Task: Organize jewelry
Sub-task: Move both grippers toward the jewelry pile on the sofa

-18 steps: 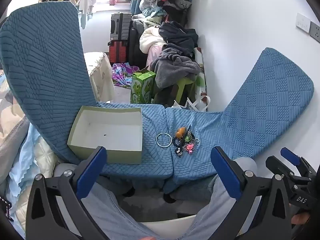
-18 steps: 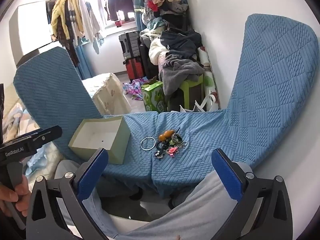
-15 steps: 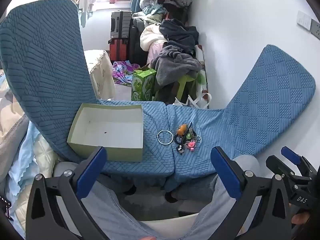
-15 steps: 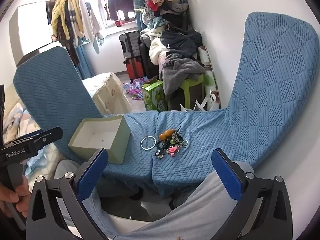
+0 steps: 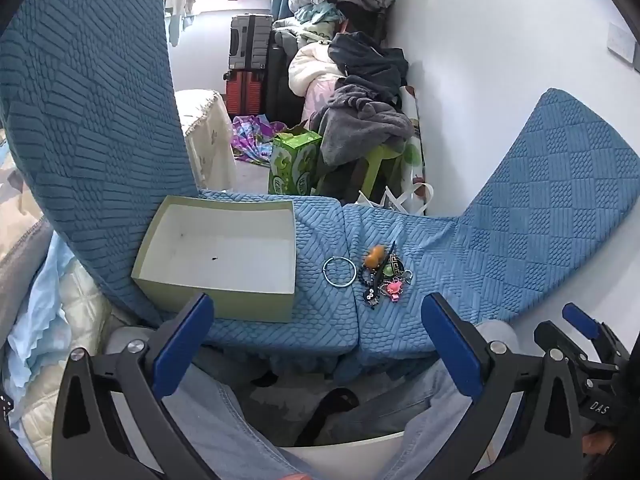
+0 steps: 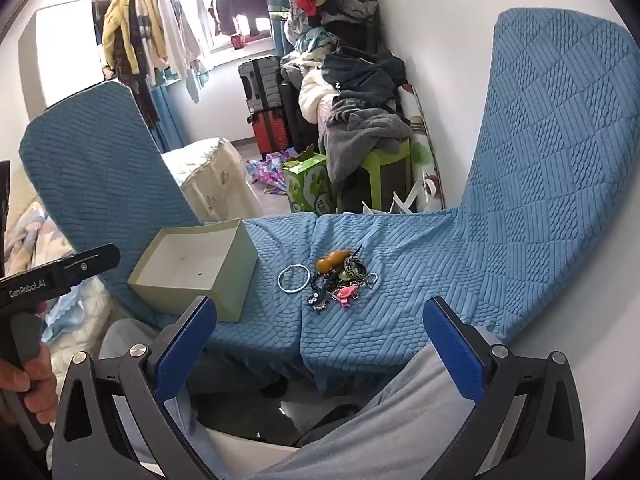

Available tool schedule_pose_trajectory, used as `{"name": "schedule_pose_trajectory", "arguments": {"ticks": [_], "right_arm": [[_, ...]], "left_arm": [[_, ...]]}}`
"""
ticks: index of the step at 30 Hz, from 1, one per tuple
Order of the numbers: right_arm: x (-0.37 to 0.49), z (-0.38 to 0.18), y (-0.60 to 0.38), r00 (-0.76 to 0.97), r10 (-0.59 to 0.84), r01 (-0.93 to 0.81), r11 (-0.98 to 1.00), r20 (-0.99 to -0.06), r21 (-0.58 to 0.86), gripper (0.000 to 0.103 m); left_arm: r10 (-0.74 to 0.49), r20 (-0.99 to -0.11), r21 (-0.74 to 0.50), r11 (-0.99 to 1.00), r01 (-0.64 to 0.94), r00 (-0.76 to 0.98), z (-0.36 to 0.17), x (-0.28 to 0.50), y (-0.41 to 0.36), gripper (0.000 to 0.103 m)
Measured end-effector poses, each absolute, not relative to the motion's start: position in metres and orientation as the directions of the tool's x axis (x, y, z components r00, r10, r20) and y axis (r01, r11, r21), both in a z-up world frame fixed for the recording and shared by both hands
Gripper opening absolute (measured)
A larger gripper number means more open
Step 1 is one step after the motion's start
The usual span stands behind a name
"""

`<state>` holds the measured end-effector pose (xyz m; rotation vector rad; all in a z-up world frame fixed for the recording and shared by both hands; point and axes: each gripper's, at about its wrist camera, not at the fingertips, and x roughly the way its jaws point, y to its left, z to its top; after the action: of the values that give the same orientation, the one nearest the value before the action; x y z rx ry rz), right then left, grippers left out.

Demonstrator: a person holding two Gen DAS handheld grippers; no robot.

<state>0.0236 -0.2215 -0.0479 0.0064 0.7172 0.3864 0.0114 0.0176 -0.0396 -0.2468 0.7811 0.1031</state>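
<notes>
An open pale green box point(image 5: 218, 258) with a white, empty inside sits on the left blue chair seat; it also shows in the right wrist view point(image 6: 196, 270). A silver bangle point(image 5: 339, 272) point(image 6: 294, 278) lies to its right. Beside the bangle is a small pile of jewelry point(image 5: 382, 278) point(image 6: 340, 280) with an orange charm, pink piece and bead chains. My left gripper point(image 5: 316, 344) is open and empty, held back from the seat edge. My right gripper point(image 6: 320, 346) is open and empty, also short of the seats.
Two blue covered chairs stand side by side, backrests point(image 5: 80, 100) point(image 6: 560, 140) rising left and right. My jeans-clad legs point(image 5: 224, 420) are below the grippers. Behind are a green carton point(image 5: 294, 164), a stool with clothes point(image 5: 360, 128), and suitcases point(image 5: 248, 68).
The left wrist view has shifted slightly closer to the seats. Both grippers stay open and the jewelry and box have not moved.
</notes>
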Motion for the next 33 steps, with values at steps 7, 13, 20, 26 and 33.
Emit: {"name": "schedule_pose_trajectory", "arguments": {"ticks": [7,13,20,26,33], "right_arm": [[0.031,-0.059,-0.221,0.673,0.363,-0.349,0.924,-0.644,0.156,0.103],[0.036,-0.066,-0.213,0.673,0.357,-0.366,0.922,-0.648,0.128,0.103],[0.043,-0.071,-0.207,0.653,0.368,-0.377,0.916,-0.662,0.137,0.103],[0.049,-0.074,-0.202,0.645,0.364,-0.384,0.915,-0.672,0.126,0.103],[0.050,-0.078,-0.201,0.634,0.355,-0.386,0.915,-0.687,0.117,0.103]], "left_arm": [[0.008,-0.720,-0.176,0.965,-0.194,0.694,-0.054,0.011,0.017,0.103],[0.016,-0.734,-0.175,0.962,-0.211,0.679,-0.063,0.018,0.017,0.103],[0.010,-0.747,-0.202,0.949,-0.241,0.664,-0.072,0.023,0.026,0.103],[0.003,-0.749,-0.206,0.949,-0.237,0.662,-0.076,0.019,0.026,0.103],[0.001,-0.746,-0.210,0.948,-0.237,0.666,-0.071,0.020,0.027,0.103]]}}
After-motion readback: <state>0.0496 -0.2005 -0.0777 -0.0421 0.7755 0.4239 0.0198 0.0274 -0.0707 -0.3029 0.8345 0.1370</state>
